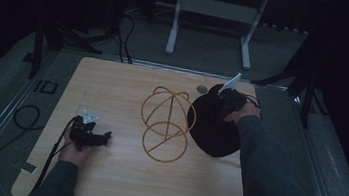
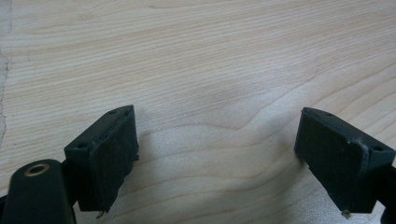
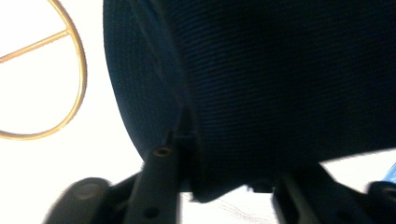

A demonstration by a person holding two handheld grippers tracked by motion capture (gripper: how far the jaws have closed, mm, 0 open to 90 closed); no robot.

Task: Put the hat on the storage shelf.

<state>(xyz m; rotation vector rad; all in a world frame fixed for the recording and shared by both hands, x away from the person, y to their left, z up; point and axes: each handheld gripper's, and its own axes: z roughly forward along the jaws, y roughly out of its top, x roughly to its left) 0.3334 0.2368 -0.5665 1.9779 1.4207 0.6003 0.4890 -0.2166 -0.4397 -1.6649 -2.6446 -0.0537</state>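
High view: wooden tabletop (image 1: 117, 181) carrying a gold wire stand (image 1: 165, 125) at centre and a black cap (image 1: 211, 128) just to its right.
Black cap: lying on the tabletop, near edge beside the stand's rings.
Right claw (image 1: 230, 101): at the cap's far edge, jaws closed onto the dark fabric (image 3: 280, 84).
Left claw (image 1: 102, 138): resting low over bare wood, jaws wide apart, holding nothing.

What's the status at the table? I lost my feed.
Left gripper open, resting on bare table. Right gripper closing on the black cap, fabric between jaws. Gold wire stand beside the cap, nothing blocking.
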